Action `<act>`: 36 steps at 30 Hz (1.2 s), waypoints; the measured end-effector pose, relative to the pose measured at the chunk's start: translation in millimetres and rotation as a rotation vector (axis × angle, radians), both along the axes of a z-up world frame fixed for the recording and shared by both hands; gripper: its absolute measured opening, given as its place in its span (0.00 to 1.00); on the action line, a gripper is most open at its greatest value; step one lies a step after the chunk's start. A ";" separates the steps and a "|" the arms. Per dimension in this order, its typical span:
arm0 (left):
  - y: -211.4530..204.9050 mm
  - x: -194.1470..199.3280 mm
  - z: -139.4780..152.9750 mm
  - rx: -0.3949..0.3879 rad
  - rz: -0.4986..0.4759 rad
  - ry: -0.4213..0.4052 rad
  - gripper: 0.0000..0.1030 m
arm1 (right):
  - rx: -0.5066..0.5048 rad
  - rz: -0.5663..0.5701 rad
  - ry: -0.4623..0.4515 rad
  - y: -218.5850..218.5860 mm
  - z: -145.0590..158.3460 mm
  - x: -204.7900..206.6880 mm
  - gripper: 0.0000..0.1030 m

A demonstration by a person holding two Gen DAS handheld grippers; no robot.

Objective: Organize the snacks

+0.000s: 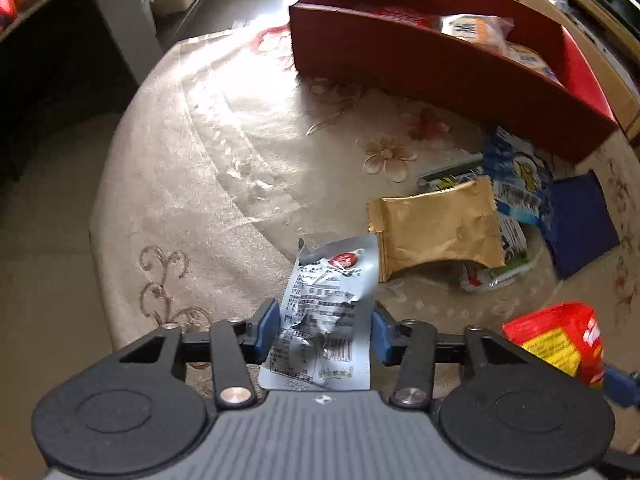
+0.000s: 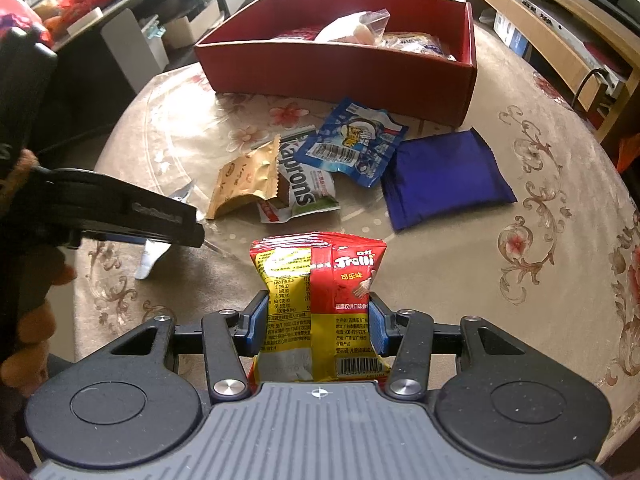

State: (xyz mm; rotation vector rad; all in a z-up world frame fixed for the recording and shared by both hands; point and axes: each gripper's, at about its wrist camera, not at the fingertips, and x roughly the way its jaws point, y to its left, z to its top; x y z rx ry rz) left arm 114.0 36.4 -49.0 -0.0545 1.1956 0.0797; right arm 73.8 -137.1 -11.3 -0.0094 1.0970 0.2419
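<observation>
My left gripper [image 1: 325,330] is shut on a silver snack packet [image 1: 326,312] and holds it above the table. My right gripper [image 2: 318,322] is shut on a red and yellow Trolli bag [image 2: 320,304], which also shows in the left wrist view [image 1: 560,340]. The red box [image 2: 336,68] stands at the far side with several snacks inside; it also shows in the left wrist view [image 1: 432,64]. Loose on the table lie a gold packet [image 2: 246,180], a white Kaprons packet [image 2: 304,192], a blue and white packet [image 2: 354,144] and a dark blue packet [image 2: 444,176].
The round table [image 2: 540,280] has a floral cloth under clear plastic. The left gripper's body [image 2: 100,208] shows at the left of the right wrist view. A wooden shelf unit [image 2: 560,32] stands at the far right, and a counter with goods [image 2: 80,0] at the far left.
</observation>
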 end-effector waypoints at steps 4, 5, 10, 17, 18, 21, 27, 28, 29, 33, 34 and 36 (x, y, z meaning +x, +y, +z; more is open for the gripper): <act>-3.8 -10.3 12.2 0.008 -0.024 -0.044 0.30 | 0.001 -0.009 -0.007 -2.1 1.5 -0.1 0.55; -2.8 -11.5 15.8 -0.004 -0.027 -0.051 0.29 | 0.002 -0.009 -0.010 -2.2 2.4 -0.6 0.55; 5.1 -13.1 28.7 -0.054 -0.028 -0.072 0.21 | 0.000 -0.017 -0.019 -4.0 3.5 -1.5 0.55; 8.1 -12.0 21.9 0.028 -0.077 -0.045 0.25 | 0.011 -0.013 -0.021 -3.5 4.6 -0.9 0.55; 6.4 -9.6 17.9 0.043 -0.097 -0.031 0.27 | 0.012 -0.012 -0.021 -3.0 4.5 -0.9 0.55; 8.0 -1.2 0.6 0.054 -0.080 0.030 0.28 | 0.016 -0.009 -0.016 -2.1 3.6 -1.0 0.55; 8.8 -3.0 8.1 -0.001 -0.058 -0.005 0.18 | 0.011 -0.012 -0.017 -2.7 3.1 -0.3 0.55; 8.8 -4.6 11.3 -0.008 -0.062 -0.017 0.18 | 0.010 -0.013 -0.024 -2.7 4.3 -0.6 0.55; 8.8 -5.6 14.8 -0.017 -0.064 -0.028 0.18 | 0.010 -0.012 -0.030 -3.0 5.7 -0.4 0.55; 8.3 -9.1 30.3 -0.077 -0.070 -0.067 0.18 | 0.023 -0.029 -0.041 -5.5 9.8 3.3 0.55; 6.8 -8.6 33.6 -0.085 -0.075 -0.076 0.18 | 0.027 -0.032 -0.043 -5.6 10.9 5.1 0.55; 3.3 -8.8 40.1 -0.100 -0.084 -0.094 0.18 | 0.037 -0.036 -0.053 -6.1 15.1 8.5 0.55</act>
